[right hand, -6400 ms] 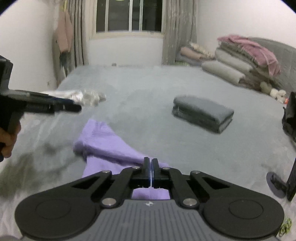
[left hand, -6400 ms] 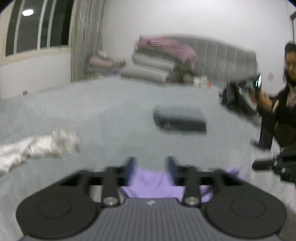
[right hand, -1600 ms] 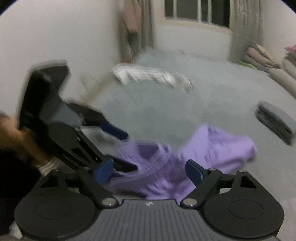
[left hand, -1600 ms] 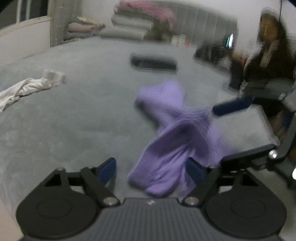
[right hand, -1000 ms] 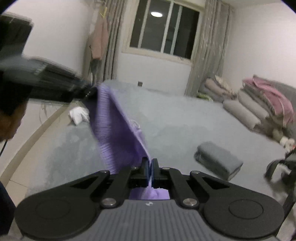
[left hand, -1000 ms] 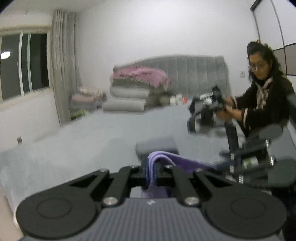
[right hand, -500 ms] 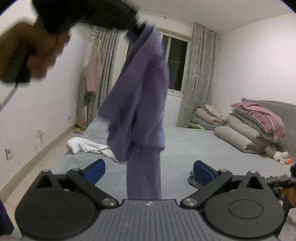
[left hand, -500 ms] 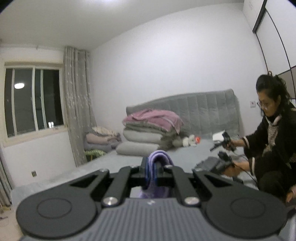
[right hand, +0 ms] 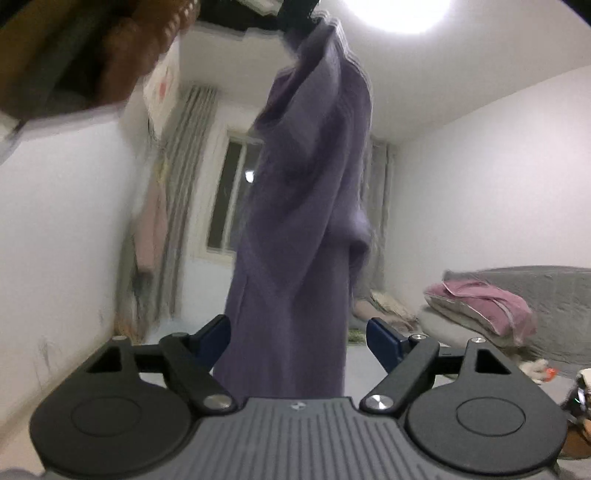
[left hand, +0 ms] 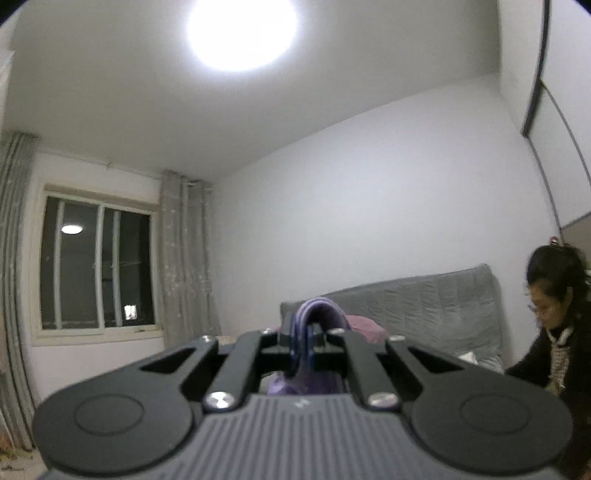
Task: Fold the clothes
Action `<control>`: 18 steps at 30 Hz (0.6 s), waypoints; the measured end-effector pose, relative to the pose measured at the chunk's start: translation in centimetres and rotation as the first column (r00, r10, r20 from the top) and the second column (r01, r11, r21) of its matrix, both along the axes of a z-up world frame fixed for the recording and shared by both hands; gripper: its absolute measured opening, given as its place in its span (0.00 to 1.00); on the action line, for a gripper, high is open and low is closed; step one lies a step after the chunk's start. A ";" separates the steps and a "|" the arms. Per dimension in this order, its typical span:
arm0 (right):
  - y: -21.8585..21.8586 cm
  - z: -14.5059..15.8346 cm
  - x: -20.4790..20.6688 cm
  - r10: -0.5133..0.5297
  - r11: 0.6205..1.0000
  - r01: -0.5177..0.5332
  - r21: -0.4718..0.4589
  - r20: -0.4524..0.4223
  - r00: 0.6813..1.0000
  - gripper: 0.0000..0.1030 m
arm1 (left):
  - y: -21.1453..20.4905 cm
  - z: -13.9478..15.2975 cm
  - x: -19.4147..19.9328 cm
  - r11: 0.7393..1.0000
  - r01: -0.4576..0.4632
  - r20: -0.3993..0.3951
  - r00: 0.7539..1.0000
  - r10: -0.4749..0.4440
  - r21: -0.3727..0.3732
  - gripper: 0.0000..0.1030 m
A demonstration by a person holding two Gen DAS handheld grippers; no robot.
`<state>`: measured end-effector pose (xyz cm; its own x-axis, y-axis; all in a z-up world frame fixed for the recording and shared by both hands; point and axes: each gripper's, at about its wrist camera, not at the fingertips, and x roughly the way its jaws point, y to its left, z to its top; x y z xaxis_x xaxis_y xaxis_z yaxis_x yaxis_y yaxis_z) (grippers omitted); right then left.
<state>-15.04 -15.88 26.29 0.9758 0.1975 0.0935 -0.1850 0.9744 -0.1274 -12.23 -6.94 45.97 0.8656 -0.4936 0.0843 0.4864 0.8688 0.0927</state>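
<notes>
**Q:** Item one: your grippers. How do they stand?

**A:** Your left gripper (left hand: 309, 341) is raised high and tipped toward the ceiling, its fingers pressed together on a fold of the purple garment (right hand: 303, 229); the cloth loops over the fingertips at 12 o'clock of that view. Your right gripper (right hand: 298, 338) sits lower, angled upward, fingers spread wide and holding nothing. Your left hand (right hand: 74, 48) shows blurred at 10 o'clock in the right wrist view, up near the ceiling.

**Q:** Item two: surroundings?

**A:** Listed outward from the left gripper: pink bedding (left hand: 364, 326) just behind the fingertips at 1 o'clock; grey headboard (left hand: 424, 306) at 2 o'clock; a second person (left hand: 557, 332) at 3 o'clock, bent forward by the bed; window (left hand: 98, 266) and curtain (left hand: 184, 258) at 9 to 10 o'clock; ceiling lamp (left hand: 242, 31) at 12 o'clock. From the right gripper: a pinkish item (right hand: 151, 229) hanging on the wall at 9 o'clock; stacked bedding at 3 o'clock. Nothing stands between the right gripper's fingers and the cloth.

**Q:** Item three: the garment against the gripper?

**A:** It hangs full length from your left gripper at 12 o'clock, falling straight down through the middle of the right wrist view. Its lower part hangs in line with the gap between your right gripper's open fingers; whether it touches either one, you cannot tell.
</notes>
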 end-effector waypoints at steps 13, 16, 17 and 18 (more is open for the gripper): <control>-9.3 6.8 -1.0 0.166 0.980 -0.155 0.122 -0.080 0.983 0.06 | 1.2 5.3 -2.2 0.997 -0.044 0.072 0.996 0.048 -0.060 0.05; -9.7 9.1 -1.5 0.126 0.990 -0.122 0.074 -0.051 0.991 0.05 | 1.2 5.2 -2.6 0.999 -0.013 0.071 0.997 0.016 -0.045 0.05; -9.7 9.7 -1.7 0.136 0.988 -0.132 0.076 -0.047 0.990 0.05 | 0.9 5.0 -2.7 0.999 -0.007 0.072 0.997 0.010 -0.034 0.05; -9.3 10.0 -1.9 0.147 0.987 -0.143 0.068 -0.052 0.988 0.05 | 0.6 4.7 -2.7 1.000 -0.004 0.073 0.997 0.005 -0.022 0.05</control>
<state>-16.98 -25.16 36.25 0.9414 0.3326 0.0561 -0.3299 0.9426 -0.0512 -14.91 -6.35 50.67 0.8590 -0.4869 0.1582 0.4750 0.8733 0.1085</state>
